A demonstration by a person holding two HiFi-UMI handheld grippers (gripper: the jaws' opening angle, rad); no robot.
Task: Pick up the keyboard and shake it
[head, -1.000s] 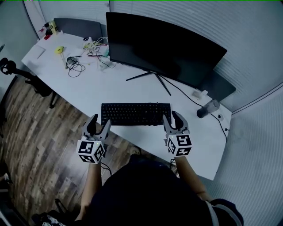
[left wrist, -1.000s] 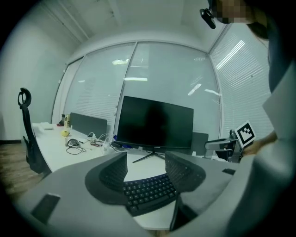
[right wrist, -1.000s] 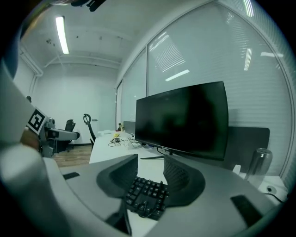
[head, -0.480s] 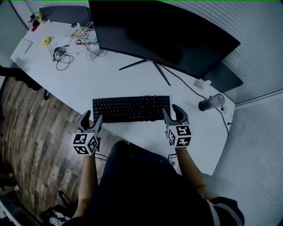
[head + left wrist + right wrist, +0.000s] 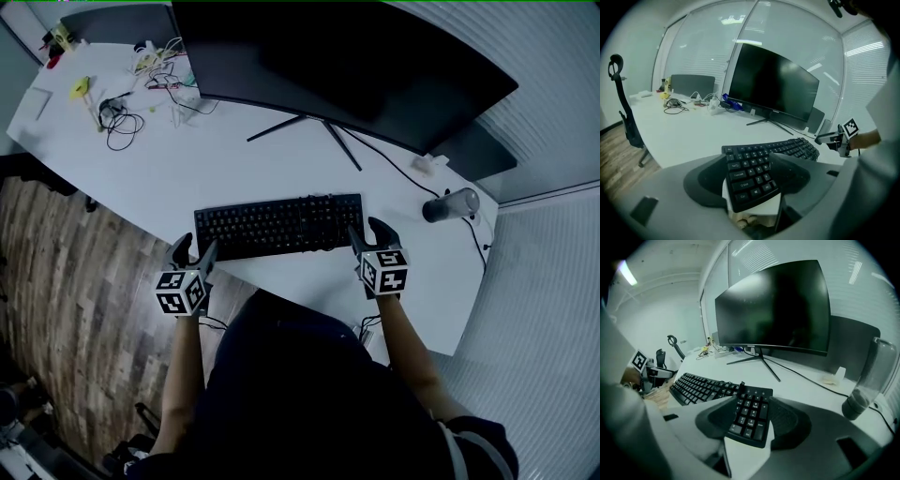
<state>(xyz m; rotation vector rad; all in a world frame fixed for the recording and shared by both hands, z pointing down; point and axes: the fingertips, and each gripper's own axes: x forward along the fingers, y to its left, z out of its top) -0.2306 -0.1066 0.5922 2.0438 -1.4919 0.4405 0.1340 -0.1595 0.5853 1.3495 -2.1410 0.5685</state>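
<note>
Plainly, the left gripper (image 5: pixel 195 247) has its jaws spread wide, and they have just been opening. The left end of the long black keyboard (image 5: pixel 281 225) sits in the gap between the two dark pads, which stand on either side of it without clamping. The right gripper (image 5: pixel 367 234) matches it: its jaws are wide and have also just been opening. The number-pad end of the keyboard lies between its pads, and nothing is gripped.

The keyboard lies flat on the broad white desk (image 5: pixel 187 178), close to the near edge, and runs roughly level from one gripper to the other. Both grippers tilt downward toward it from the person's side, each with its marker cube facing up.

Behind the keyboard stands a large curved black monitor (image 5: pixel 347 66) on a thin splayed black stand (image 5: pixel 314 131), with a dark cable trailing from it across the desk to the right. Beyond the right gripper, a grey cylindrical tumbler (image 5: pixel 448 204) rests on the desk, well apart from the keyboard. At the far left corner of the desk lies a tangle of thin cables and small items (image 5: pixel 127 108). A wood-plank floor (image 5: pixel 66 272) shows to the left of the desk, and the left gripper view catches a black office chair (image 5: pixel 623 112) there.
</note>
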